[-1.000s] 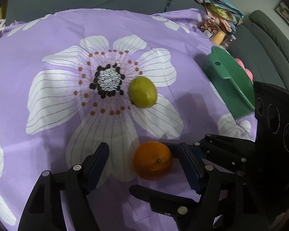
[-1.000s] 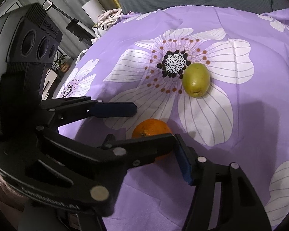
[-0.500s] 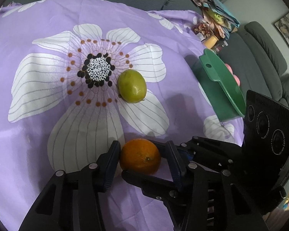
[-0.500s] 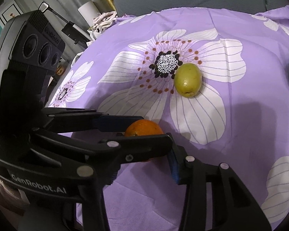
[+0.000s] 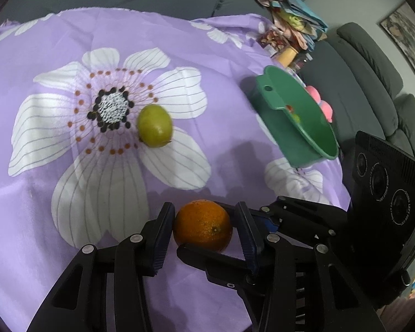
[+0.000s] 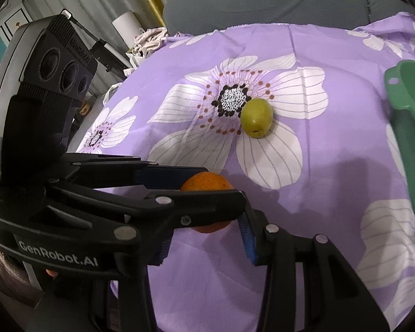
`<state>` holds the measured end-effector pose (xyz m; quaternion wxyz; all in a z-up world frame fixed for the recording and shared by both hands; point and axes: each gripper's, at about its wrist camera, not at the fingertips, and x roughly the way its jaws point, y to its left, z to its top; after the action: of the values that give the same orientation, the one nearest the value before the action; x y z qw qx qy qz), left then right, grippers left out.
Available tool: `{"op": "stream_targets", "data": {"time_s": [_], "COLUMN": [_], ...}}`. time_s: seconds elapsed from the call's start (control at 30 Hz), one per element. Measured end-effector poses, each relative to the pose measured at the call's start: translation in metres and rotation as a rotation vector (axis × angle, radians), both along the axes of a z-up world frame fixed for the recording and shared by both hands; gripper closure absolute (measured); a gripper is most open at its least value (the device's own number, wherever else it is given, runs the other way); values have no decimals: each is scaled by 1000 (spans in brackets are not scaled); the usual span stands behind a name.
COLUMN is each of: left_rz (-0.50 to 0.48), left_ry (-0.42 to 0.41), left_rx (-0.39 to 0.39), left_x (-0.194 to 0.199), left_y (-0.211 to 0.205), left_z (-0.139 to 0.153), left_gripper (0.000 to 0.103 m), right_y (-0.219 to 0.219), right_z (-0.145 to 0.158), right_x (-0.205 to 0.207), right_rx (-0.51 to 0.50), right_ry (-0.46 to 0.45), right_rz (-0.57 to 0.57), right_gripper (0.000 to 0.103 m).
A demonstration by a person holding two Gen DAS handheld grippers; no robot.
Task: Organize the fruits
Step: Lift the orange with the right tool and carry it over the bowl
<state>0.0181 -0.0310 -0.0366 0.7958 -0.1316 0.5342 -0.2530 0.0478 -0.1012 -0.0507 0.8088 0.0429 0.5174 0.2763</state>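
Note:
An orange (image 5: 202, 225) sits between the pads of my left gripper (image 5: 204, 229), which is shut on it just above the purple flowered cloth (image 5: 69, 193). In the right wrist view the orange (image 6: 206, 182) shows partly behind the left gripper's finger. My right gripper (image 6: 207, 249) is open and empty, close beside the left one. A green fruit (image 5: 155, 126) lies on the cloth near the flower's centre, also in the right wrist view (image 6: 256, 121). A green bowl (image 5: 298, 121) stands at the right, also in the right wrist view (image 6: 409, 127).
Pink round things (image 5: 322, 102) lie behind the bowl. A pile of clutter (image 5: 285, 27) sits at the cloth's far right corner. Grey sofa cushions (image 5: 373, 77) are to the right and behind.
My left gripper has closed from wide open onto the orange and lifted slightly. The right gripper stays open beside it.

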Motion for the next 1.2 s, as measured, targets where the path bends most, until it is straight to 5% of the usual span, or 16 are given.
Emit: {"op": "stream_targets", "data": {"time_s": [0.73,1.2], "left_rz": [-95,-175], "left_ry": [-132,-169], "left_rx": [70,114], "left_x": [-11,-7], "left_y": [-62,-114], "left_z": [53,60], "left_gripper": [58,58], "right_y": [-52,-100], "right_z": [49,61], "right_x": [-31,-44], "right_rx": [59,98], "right_ry": [-152,-201], "right_rz": [-86,-182], "right_gripper": [60,60]}}
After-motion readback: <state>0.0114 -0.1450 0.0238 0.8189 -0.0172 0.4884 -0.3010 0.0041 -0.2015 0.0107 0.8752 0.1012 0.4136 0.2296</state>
